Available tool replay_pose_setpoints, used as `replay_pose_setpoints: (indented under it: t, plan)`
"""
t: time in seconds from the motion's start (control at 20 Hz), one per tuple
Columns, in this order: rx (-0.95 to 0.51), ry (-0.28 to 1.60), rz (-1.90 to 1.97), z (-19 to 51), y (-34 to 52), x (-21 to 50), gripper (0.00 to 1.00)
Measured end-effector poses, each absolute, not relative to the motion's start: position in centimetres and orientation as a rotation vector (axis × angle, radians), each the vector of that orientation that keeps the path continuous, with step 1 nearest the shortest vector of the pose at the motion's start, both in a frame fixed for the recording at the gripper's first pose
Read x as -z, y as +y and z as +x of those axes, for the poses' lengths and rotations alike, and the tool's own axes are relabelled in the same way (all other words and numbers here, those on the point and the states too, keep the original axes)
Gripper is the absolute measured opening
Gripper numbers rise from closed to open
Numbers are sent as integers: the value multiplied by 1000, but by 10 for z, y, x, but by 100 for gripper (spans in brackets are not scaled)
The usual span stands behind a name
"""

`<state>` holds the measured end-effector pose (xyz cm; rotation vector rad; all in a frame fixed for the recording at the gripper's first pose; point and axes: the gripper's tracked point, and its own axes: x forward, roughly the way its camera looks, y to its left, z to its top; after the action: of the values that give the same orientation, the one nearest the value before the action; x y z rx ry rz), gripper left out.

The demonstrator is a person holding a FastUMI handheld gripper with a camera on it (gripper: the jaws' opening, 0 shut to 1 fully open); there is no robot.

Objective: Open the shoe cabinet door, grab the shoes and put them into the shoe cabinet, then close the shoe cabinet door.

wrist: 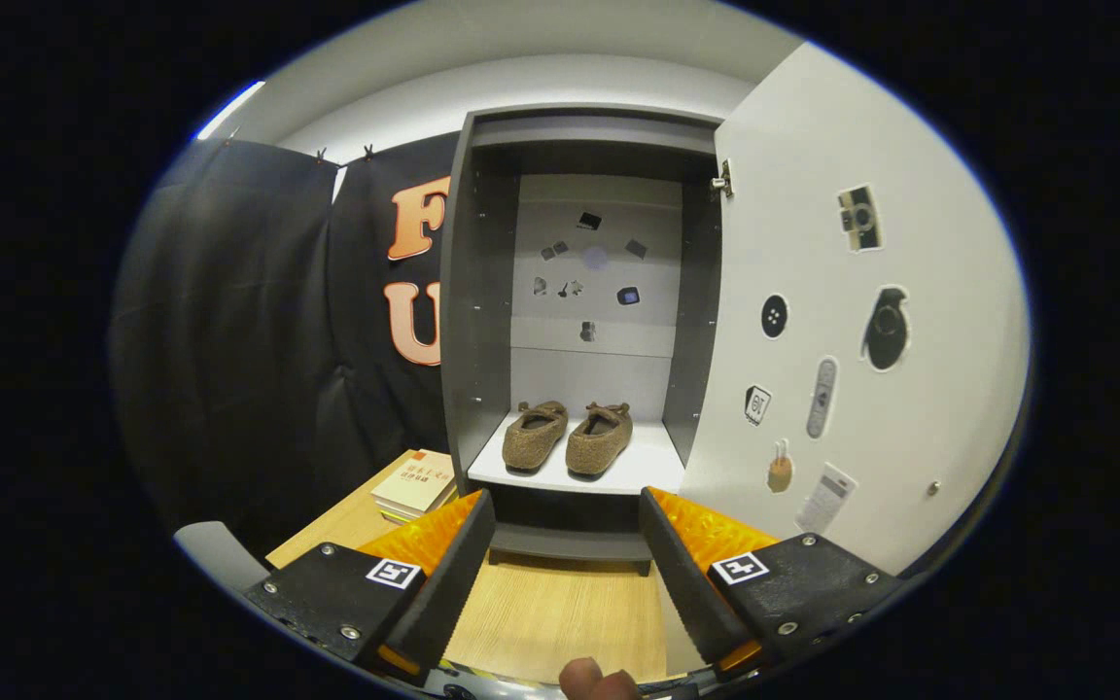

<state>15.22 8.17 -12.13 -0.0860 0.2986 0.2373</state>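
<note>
A pair of brown fuzzy shoes (568, 437) stands side by side on the white shelf (647, 465) inside the grey shoe cabinet (468, 292). The cabinet door (861, 311) is swung wide to the right, its white inner face covered with several stickers. My gripper (568, 510) is open, held back from the cabinet's front with nothing between its fingers. The shoes lie beyond the fingertips, seen through the gap between them.
A stack of books (416, 483) lies on the wooden table (560, 612) left of the cabinet's foot. Black cloth hangs as a wall to the left. A fingertip (587, 678) of the holder's hand shows below the gripper. Small stickers dot the cabinet's back panel.
</note>
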Motion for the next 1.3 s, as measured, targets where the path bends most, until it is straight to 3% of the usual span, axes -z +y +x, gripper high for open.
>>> replay_pose_setpoints:
  t: [0.25,0.6,1.0,1.3]
  plan:
    - [-351,311,-31,89,36,115,94]
    - [-382,268,-33,60,-43,113,93]
    - [-261,247,53,88,-136,118,93]
    - [-217,232,51,118,-156,117,93]
